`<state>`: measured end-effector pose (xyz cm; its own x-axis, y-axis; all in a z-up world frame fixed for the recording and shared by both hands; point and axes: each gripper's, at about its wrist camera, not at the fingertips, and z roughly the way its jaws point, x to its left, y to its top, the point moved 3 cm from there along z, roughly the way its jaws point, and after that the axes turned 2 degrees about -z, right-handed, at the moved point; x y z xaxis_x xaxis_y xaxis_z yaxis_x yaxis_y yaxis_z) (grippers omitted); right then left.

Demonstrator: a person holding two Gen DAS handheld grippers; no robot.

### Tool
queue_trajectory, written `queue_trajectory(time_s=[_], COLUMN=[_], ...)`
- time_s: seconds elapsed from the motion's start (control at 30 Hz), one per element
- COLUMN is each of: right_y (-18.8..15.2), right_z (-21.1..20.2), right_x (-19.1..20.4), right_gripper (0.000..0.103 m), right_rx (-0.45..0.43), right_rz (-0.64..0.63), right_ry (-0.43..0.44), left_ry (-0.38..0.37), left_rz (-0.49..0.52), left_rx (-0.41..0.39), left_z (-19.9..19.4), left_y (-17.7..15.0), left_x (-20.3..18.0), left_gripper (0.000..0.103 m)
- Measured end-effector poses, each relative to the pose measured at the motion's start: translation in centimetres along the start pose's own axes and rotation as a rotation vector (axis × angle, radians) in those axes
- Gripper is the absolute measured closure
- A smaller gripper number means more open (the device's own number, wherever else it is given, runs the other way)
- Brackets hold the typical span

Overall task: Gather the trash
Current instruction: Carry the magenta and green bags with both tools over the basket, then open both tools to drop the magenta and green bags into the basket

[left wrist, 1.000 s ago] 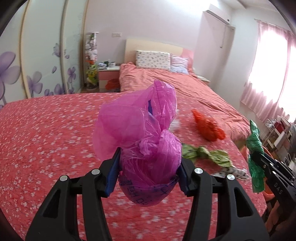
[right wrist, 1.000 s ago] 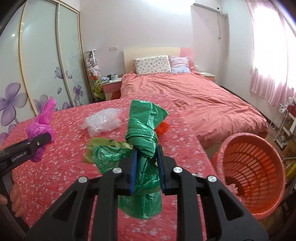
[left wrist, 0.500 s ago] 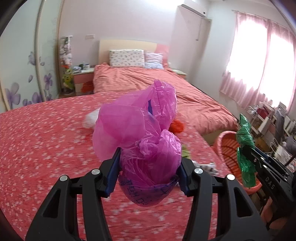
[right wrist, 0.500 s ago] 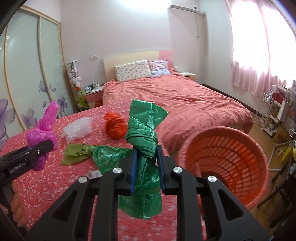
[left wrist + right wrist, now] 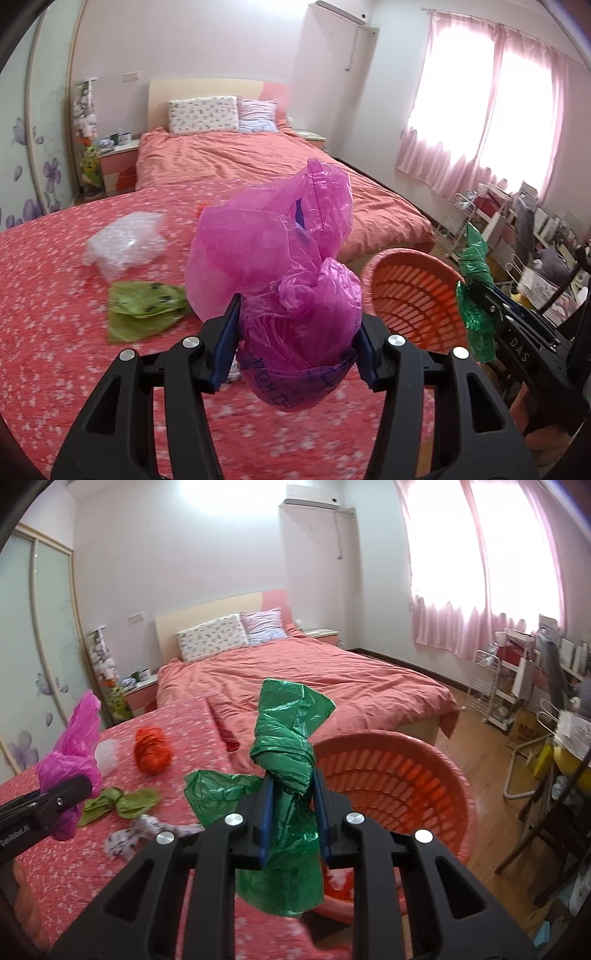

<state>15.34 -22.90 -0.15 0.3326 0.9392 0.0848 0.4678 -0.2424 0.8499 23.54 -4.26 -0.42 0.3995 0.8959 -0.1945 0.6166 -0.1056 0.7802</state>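
Item: knotted magenta plastic bag, clamped in my left hand-held gripper. Item: knotted green plastic bag, clamped in my right hand-held gripper, just before the orange slotted plastic basket, I judge for dropping.

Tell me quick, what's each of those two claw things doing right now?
Left gripper: closed on the pink plastic bag.
Right gripper: closed on the green plastic bag.
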Motion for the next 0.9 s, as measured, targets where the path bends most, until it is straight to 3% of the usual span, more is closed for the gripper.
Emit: queue_trajectory(time_s=[0.57,0.9], right_y=[-0.7,-0.8], right_z=[1.4,2.7], right_x=[-7.6,-10.4], right_gripper=[0.082,0.082], right_rx=[0.004,0.013], right_rz=[0.113,0.148], right_ry=[-0.094,-0.121], left_ry=[-0.131,-0.184], left_rz=[0.071,0.092], left_rx=[0.063,0.097], left_z=[4.6,6.7], left_y=[-0.7,-0.9], left_x=[-8.8,-11.3], left_gripper=[0.049,0.049])
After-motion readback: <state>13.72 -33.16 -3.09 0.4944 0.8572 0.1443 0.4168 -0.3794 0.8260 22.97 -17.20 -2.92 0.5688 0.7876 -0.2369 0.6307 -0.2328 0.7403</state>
